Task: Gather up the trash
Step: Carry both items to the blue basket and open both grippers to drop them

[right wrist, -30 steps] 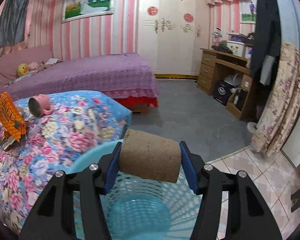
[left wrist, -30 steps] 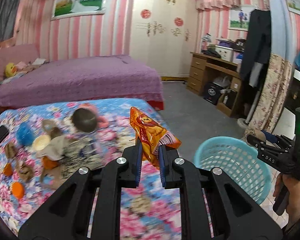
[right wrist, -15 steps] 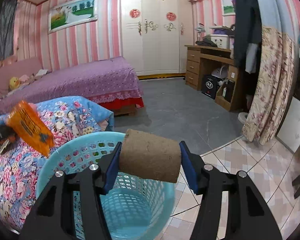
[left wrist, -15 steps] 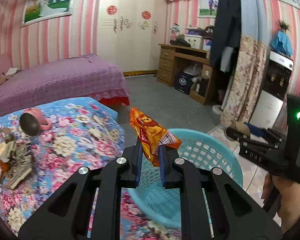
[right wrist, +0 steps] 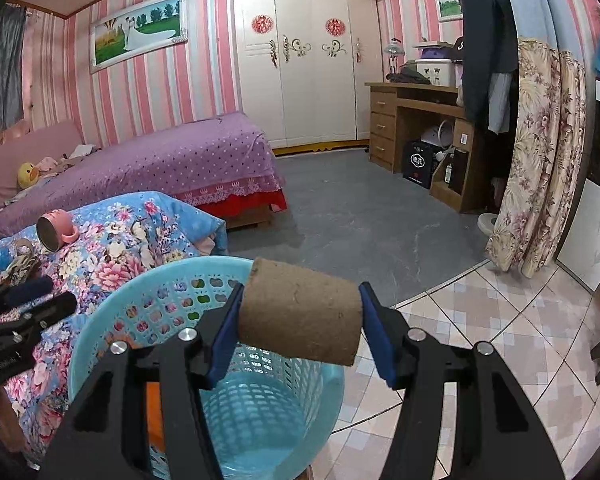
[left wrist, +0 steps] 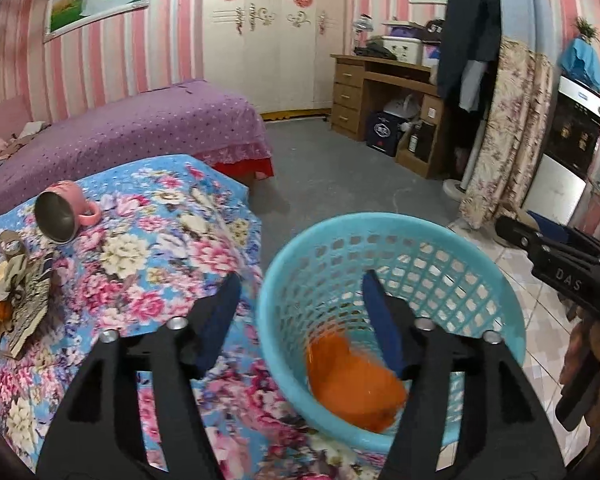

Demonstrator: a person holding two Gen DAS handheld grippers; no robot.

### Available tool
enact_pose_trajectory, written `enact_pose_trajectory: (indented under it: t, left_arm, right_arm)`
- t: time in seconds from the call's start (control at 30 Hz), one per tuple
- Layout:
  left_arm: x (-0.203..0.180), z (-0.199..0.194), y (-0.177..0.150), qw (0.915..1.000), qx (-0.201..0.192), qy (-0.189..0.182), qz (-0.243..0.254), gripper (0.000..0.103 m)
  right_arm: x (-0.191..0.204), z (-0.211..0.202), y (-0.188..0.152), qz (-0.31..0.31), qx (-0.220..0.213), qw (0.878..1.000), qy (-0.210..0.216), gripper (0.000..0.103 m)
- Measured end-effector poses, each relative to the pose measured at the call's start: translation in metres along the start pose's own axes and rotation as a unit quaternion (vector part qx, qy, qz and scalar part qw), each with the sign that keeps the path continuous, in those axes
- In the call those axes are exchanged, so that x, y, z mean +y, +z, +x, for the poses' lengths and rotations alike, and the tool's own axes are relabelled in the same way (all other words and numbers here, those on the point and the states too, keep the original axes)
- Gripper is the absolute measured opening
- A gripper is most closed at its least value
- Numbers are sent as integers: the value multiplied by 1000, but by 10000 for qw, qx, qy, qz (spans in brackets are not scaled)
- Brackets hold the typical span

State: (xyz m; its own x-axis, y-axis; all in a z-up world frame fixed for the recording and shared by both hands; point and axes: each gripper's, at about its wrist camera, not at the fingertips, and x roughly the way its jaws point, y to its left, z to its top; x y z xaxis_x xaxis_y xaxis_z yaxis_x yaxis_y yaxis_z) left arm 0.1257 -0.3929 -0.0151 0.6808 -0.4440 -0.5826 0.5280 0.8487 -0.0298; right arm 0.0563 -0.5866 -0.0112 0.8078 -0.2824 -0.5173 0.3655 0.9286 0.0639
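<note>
The orange wrapper (left wrist: 354,384) lies inside the blue basket (left wrist: 496,300); the left gripper (left wrist: 300,312) is spread apart, empty; the cardboard roll (right wrist: 300,314) is clamped in the right gripper (right wrist: 300,320) above the rim; release over the opening is judged next.

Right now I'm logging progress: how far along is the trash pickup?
Done: the orange wrapper lies in the blue basket, left tool open. In hand: the right tool grips a cardboard roll above the basket. Left: scraps on the floral cover.
</note>
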Motion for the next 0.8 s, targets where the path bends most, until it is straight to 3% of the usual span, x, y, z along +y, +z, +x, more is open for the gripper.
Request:
enact_pose_trajectory:
  t: [0.2,0.4,0.8]
  left_arm:
    - [19,-8,1,9990,-208,394,-70,89]
    - [37,-19,0,9976,-328,561,-229,97]
    - [67,-37,-2,9955,-367,784,-380,97]
  right_arm:
    - [4,2,0,20,-21,10000,43,56]
    - [21,8,1,-101,6,9999,47,58]
    - [22,-4,8,193,-251,9992,-259,94]
